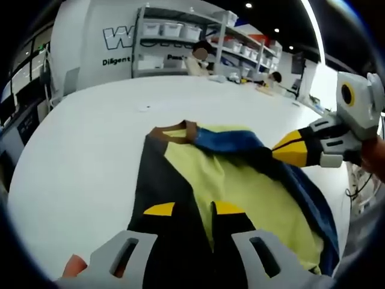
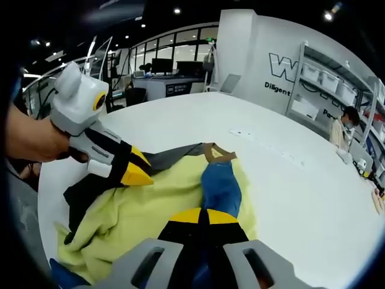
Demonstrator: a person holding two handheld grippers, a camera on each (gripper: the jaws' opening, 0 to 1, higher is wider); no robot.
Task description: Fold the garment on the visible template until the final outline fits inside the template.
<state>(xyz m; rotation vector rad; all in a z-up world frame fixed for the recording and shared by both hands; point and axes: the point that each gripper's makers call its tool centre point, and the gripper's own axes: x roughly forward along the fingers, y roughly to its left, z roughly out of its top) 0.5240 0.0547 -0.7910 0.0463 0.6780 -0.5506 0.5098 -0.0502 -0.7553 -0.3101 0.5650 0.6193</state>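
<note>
The left tongs [image 1: 194, 209] are sitting with their 2 yellow-tipped jaws nearly together, pinching the dark panel of the garment [image 1: 240, 180] near its lower part. The right tongs [image 2: 198, 215] are showing their 2 tips pressed together on the blue sleeve [image 2: 221, 188], apparently clamping it. In the right gripper view the left tongs are coming in from the left, a hand [image 2: 30, 138] holding them, their tips biting the dark cloth at the garment's side.

The garment is lying on the white table [image 1: 90, 138], yellow lining facing up, brown collar [image 1: 174, 131] pointing away, the blue sleeve lying folded across the yellow. I cannot make out any template outline on the table.

Risks, as I judge them: both grips are looking shallow, so a quick lift could be letting the cloth slip out. Pulling both sides unevenly could be dragging the whole garment across the smooth table instead of folding it. The loose yellow cloth is already bunching, and a fold over it could be leaving a bulging outline.

Shelving [image 1: 180, 42] is standing well apart behind the table.
</note>
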